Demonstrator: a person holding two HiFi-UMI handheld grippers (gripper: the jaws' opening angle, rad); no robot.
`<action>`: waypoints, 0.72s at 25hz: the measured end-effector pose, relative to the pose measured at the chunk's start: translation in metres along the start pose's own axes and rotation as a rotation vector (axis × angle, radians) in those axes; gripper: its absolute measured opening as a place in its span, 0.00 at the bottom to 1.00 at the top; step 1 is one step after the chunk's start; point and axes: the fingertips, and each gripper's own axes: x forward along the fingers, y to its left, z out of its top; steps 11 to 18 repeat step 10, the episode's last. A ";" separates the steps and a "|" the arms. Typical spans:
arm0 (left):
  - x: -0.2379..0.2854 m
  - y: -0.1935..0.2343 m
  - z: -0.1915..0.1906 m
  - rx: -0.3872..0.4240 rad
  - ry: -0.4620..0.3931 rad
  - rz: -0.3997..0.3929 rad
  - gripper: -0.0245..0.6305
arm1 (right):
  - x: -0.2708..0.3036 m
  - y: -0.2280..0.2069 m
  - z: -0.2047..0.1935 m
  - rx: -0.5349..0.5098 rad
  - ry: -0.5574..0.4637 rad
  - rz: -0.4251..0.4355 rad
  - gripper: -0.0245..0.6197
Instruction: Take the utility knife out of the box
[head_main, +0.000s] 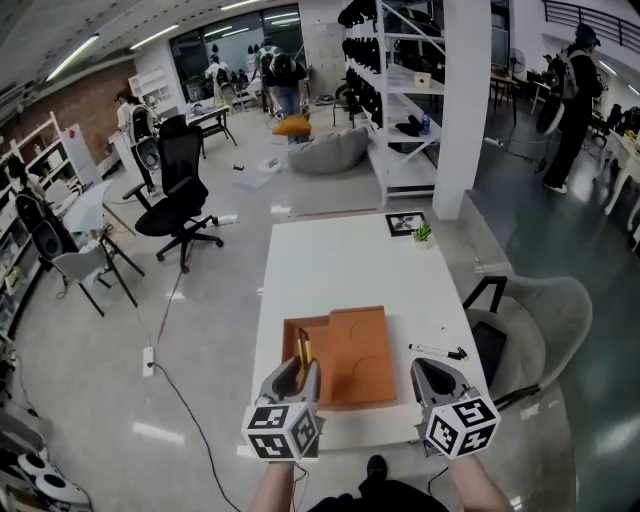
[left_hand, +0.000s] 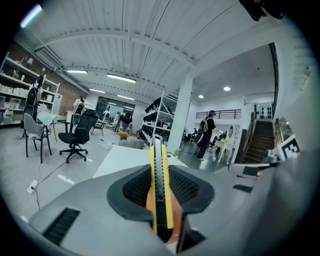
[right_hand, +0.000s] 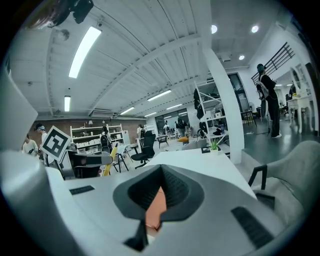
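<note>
Utility knife sits clamped in your left gripper, the two pads pressing on its yellow sides. The jaws stand partly apart, only as wide as the handle is thick. It stands on edge, with its dark ridged spine turned up. Its long axis runs straight out along the jaws, away from you toward the far end of the table, and its far end pokes out past the fingertips. In the head view it lies over the near left part of the orange box, and orange shows under it in the left gripper view. I can't tell whether it has cleared the box wall. Your right gripper hangs just beside the box's right edge, its jaws drawn together at the tips with nothing between them. Just beyond it a black pen lies on the tabletop. At the far right corner stand a small green plant and a black-and-white marker card.
</note>
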 end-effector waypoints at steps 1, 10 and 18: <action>0.000 0.000 0.000 0.000 0.000 -0.001 0.20 | 0.000 0.000 -0.001 0.001 0.001 -0.001 0.04; 0.010 0.004 -0.003 0.002 0.002 0.005 0.20 | 0.009 -0.007 -0.004 -0.007 0.012 -0.011 0.04; 0.010 0.004 -0.003 0.002 0.002 0.005 0.20 | 0.009 -0.007 -0.004 -0.007 0.012 -0.011 0.04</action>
